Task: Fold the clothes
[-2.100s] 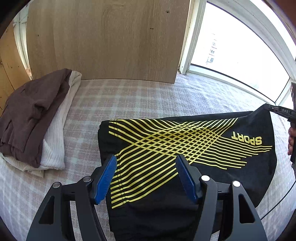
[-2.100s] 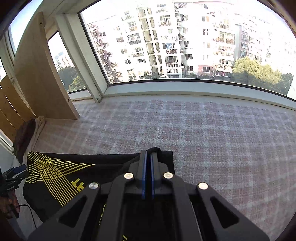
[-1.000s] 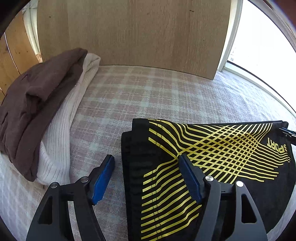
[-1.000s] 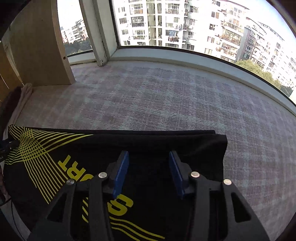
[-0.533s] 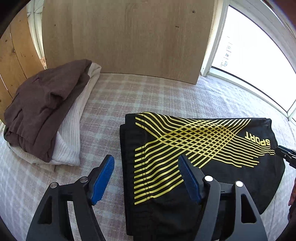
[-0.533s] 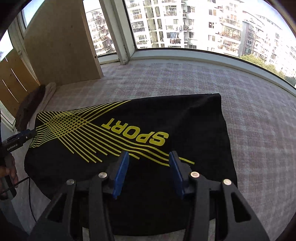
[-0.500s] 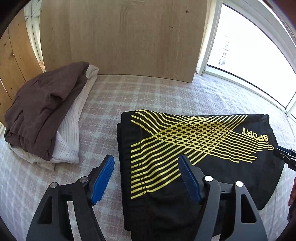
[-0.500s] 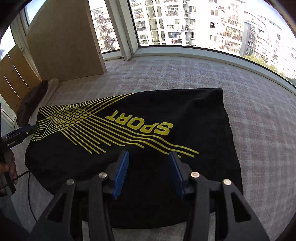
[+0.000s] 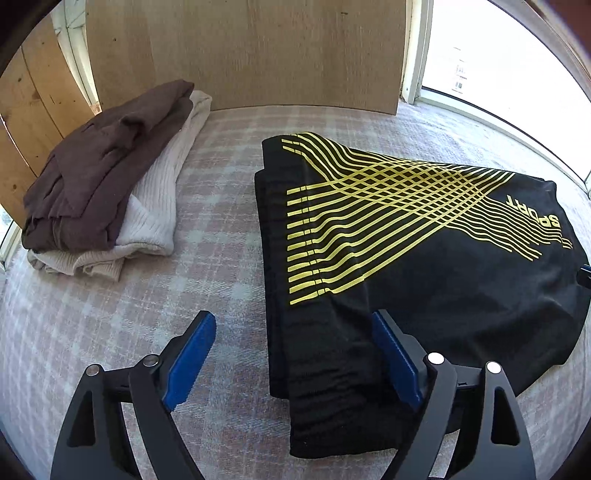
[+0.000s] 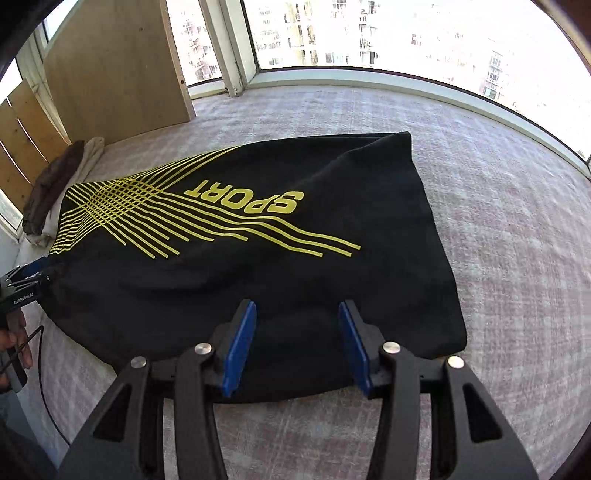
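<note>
A black shirt with yellow lines and the word SPORT (image 9: pixel 424 251) lies folded flat on the checked cloth. It fills the middle of the right wrist view (image 10: pixel 258 240). My left gripper (image 9: pixel 291 350) is open and empty, above the shirt's near left corner. My right gripper (image 10: pixel 297 332) is open and empty, just above the shirt's near edge. The left gripper's tip shows at the left edge of the right wrist view (image 10: pixel 26 280).
A folded brown garment (image 9: pixel 99 162) lies on a folded white knit (image 9: pixel 155 206) at the left. A wooden board (image 9: pixel 258 51) stands behind, with windows (image 10: pixel 369 33) along the far side. The checked cloth (image 10: pixel 517 221) covers the surface.
My right gripper has opened and let go of the shirt, which now lies flat. Both grippers have drawn back a little from the shirt. The left gripper stays open.
</note>
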A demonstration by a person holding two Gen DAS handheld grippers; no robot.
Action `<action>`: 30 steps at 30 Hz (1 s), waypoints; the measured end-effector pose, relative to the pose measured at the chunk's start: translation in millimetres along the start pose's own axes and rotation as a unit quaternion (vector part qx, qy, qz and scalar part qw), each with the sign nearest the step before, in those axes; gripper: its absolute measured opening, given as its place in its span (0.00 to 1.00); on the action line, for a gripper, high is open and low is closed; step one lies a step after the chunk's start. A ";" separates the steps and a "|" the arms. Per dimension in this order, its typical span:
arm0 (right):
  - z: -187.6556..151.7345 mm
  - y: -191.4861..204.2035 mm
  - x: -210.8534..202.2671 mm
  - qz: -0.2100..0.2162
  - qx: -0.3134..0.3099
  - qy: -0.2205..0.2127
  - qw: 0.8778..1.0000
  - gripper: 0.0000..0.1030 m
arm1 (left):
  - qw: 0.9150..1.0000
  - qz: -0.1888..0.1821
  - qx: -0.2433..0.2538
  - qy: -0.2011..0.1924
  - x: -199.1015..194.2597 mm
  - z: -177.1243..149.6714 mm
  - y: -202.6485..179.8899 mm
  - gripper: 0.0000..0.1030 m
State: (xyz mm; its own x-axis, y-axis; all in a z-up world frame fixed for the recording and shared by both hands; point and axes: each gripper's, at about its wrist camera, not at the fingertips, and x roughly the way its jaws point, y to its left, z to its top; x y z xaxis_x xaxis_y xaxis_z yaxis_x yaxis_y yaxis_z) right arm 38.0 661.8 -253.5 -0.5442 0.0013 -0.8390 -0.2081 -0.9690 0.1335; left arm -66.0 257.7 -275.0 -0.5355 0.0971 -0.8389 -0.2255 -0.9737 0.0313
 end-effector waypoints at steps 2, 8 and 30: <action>-5.2 -19.3 -21.8 -0.001 0.040 -0.031 0.999 0.45 | 1.000 0.006 -0.001 -0.023 -19.1 2.7 4.2 0.80; -32.1 -70.6 -39.3 -0.035 0.118 -0.014 0.992 0.46 | 0.999 -0.006 0.009 -0.044 -59.2 1.0 4.1 0.80; -38.9 25.2 -59.9 0.015 0.012 -0.029 0.999 0.46 | 0.998 0.041 -0.029 -0.023 -96.1 -74.9 42.1 0.81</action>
State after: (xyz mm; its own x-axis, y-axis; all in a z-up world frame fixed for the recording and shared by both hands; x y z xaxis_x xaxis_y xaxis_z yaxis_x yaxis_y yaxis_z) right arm 97.0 627.6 -220.4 -0.5962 -0.0136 -0.8027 -0.2090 -0.9628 0.1716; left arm 37.0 192.0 -233.8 -0.5868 0.0238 -0.8094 -0.1320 -0.9890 0.0666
